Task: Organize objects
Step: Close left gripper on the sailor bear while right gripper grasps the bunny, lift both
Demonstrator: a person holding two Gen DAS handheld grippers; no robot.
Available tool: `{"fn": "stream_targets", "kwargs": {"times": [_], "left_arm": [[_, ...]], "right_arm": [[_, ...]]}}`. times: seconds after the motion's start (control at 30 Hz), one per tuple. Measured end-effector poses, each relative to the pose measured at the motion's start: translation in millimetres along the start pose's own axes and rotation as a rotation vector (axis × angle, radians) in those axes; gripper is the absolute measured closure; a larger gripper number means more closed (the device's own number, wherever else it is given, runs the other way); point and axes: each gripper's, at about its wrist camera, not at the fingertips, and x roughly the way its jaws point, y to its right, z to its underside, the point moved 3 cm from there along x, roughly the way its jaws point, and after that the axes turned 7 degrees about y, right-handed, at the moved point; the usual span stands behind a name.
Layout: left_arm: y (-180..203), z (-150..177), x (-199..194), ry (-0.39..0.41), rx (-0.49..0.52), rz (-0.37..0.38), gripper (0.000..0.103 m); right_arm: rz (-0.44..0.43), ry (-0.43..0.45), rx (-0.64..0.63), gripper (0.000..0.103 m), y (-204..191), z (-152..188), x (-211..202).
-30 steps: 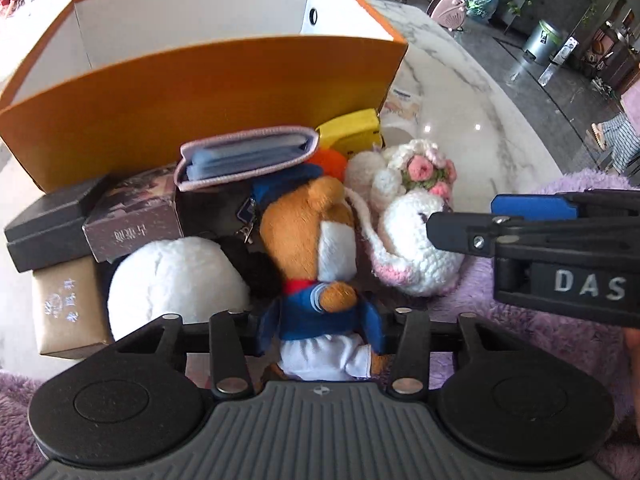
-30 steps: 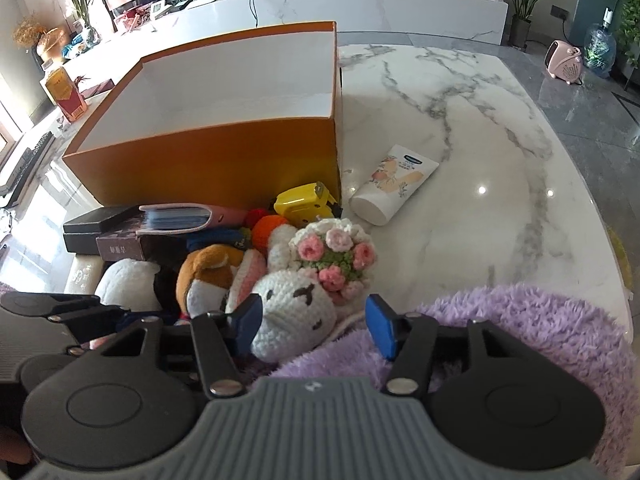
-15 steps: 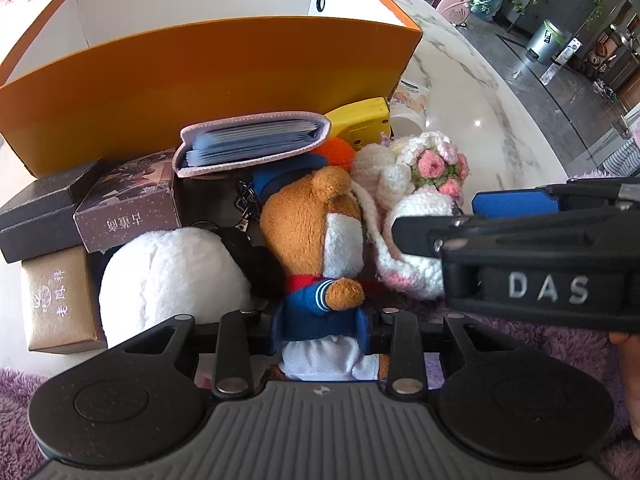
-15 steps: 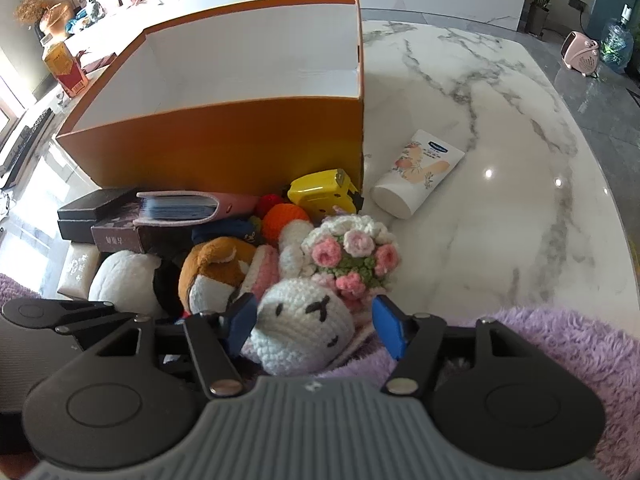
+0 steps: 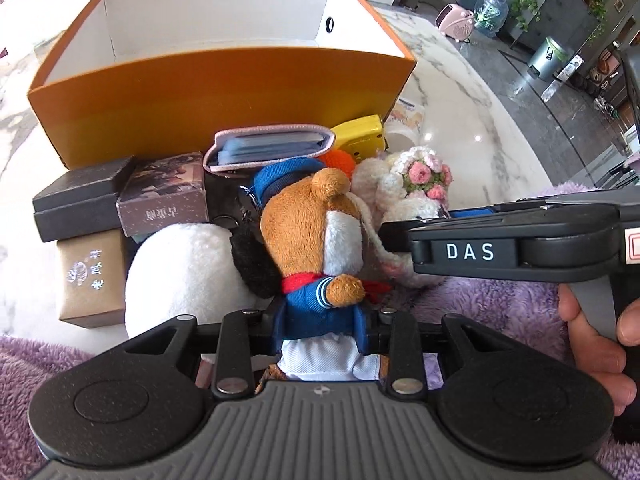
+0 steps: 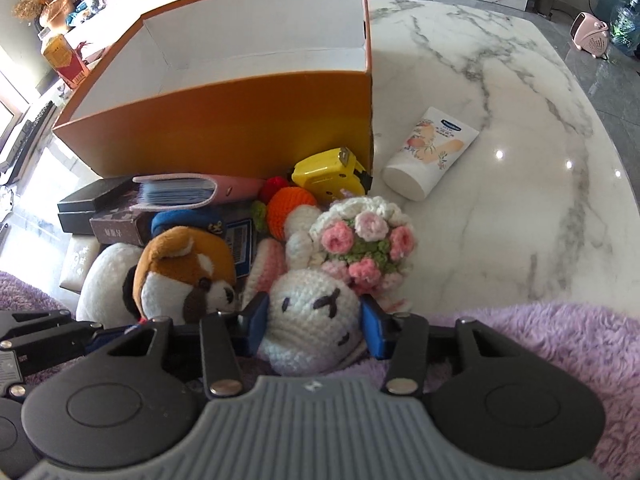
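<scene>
Your left gripper [image 5: 320,326] pinches the brown plush dog [image 5: 316,240] around its blue jacket, low on the body, so the big head rides clear above the fingers and the toy can lift straight out of the pile. The dog sits at the near edge of the marble table [image 6: 500,208], half on the purple fluffy mat [image 6: 540,344], with the white round plush [image 5: 180,276] touching its left side.

Your right gripper [image 6: 314,322] straddles the white crochet rabbit [image 6: 312,320] just beside the dog. Its jaws are closing, with the rabbit's head between the blue pads [image 6: 254,320]; whether the far pad presses yet, you cannot tell. Taking the round head gives the firmest hold, since the pink flower bouquet [image 6: 364,240] above it is loose and soft.

The orange box [image 6: 224,120] stands open behind the pile, probably the destination for both toys. The card holder [image 5: 272,148], yellow tape measure [image 6: 328,172] and small boxes [image 5: 160,196] lie against its front wall.

Compared with a second ago, your left fingers have drawn in from around the dog's jacket to squeeze it. Your right gripper has dropped lower over the rabbit, and the box looms larger in both views.
</scene>
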Motion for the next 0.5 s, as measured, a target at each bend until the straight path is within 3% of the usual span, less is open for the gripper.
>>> {"fn": "stream_targets", "kwargs": {"times": [0.5], "left_arm": [[-20.9,-8.9,-53.5,0.064,-0.088,0.081,0.067]], "right_arm": [[0.031,0.045,-0.257,0.055,-34.7,-6.9,-40.6]]}}
